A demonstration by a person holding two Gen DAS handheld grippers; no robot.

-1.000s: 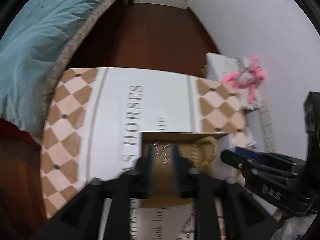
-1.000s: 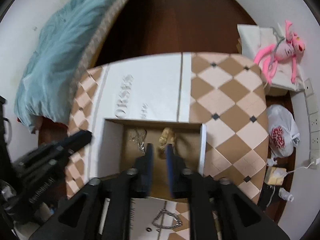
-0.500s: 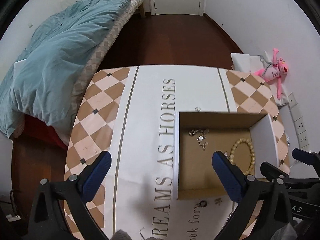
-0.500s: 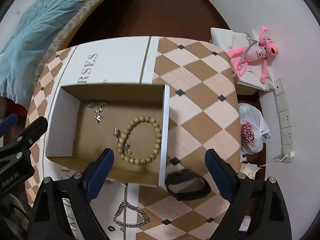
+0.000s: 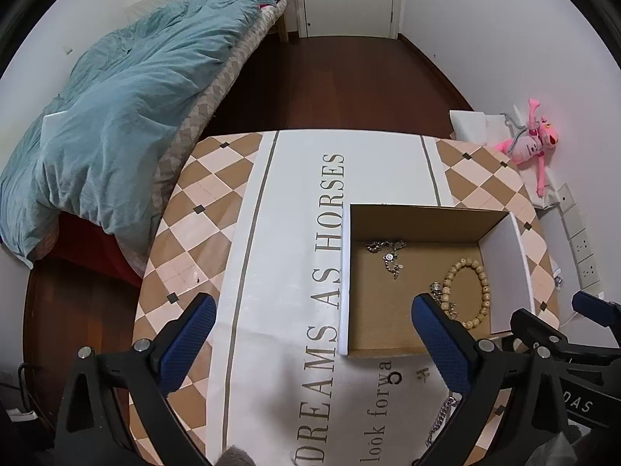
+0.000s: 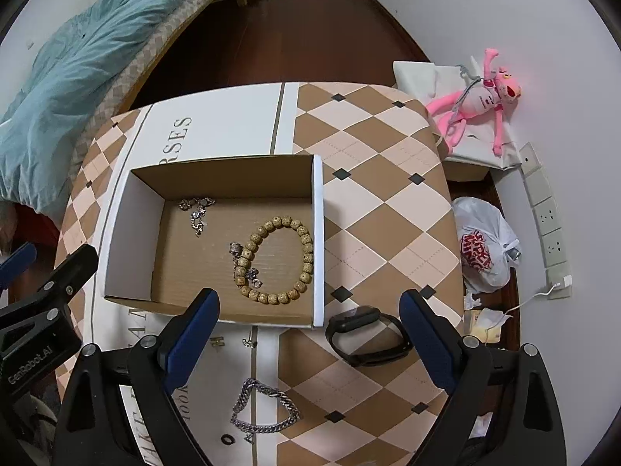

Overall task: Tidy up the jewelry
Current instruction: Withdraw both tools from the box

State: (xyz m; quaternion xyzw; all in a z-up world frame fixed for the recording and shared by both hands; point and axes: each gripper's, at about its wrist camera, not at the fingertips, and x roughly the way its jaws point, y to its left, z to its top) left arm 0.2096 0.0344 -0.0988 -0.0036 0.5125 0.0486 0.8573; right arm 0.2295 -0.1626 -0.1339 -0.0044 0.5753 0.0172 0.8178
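**Both grippers spread wide above the jewelry box**

Left wrist view: the left gripper (image 5: 310,334) hangs released, jaws wide apart and empty, over the printed tablecloth (image 5: 295,233). The cardboard box (image 5: 388,341) sits to its right, holding a thin silver chain (image 5: 388,256) near the far wall and a wooden bead bracelet (image 5: 467,291) nearer the right wall. A second ago these jaws were nearly closed inside the box.

Right wrist view: the right gripper (image 6: 308,334) is likewise released and empty, having pulled back from the box. The bead bracelet lies as a flat ring, a small silver charm (image 6: 236,249) touching its left edge. Outside the box, near its front wall, lie a black watch (image 6: 366,336) and a chunky silver chain bracelet (image 6: 264,407), its long axis running left-right.
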